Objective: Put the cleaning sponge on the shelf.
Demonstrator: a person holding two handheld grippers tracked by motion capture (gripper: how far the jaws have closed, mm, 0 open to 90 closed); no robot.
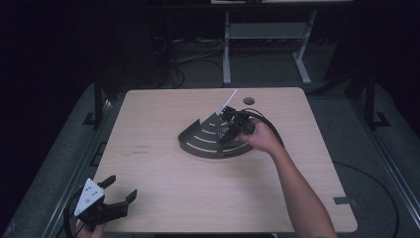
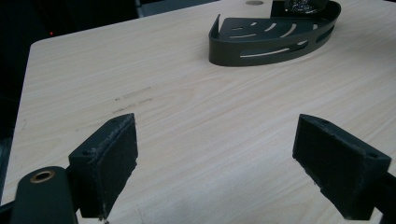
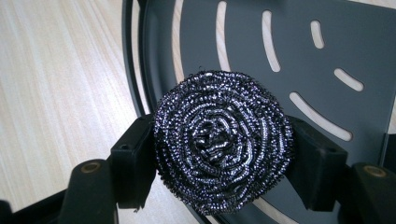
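**Steel scourer pinched over the corner caddy**

High view: nearest the cam, left tongs (image 1: 120, 194) sit at the near-left bench (image 1: 163, 193) corner, jaws spread, nothing btwn them. Far off, right hand (image 1: 262, 137) has the right tongs (image 1: 224, 135) down over the dark quarter-round caddy (image 1: 198, 143); a white tag (image 1: 228, 101) sticks up just beyond them.

Left gripper view: both pads (image 2: 112, 158) wide apart w/ bare bench btwn; caddy (image 2: 261, 49) well ahead, to the right.

Right gripper view: scourer (image 3: 223, 140), a coiled metal-wire ball, is clamped btwn the two pads (image 3: 135, 161), one pad each side at its widest. Slotted caddy floor (image 3: 299, 56) lies right behind it; whether it touches I can't tell.

Handling, my read: v. light, springy, squashes under pressure, so no breakage risk. Rough wire gives the pads good bite, but loops may snag on slots or pad edges. Best hold is across the middle, as now.
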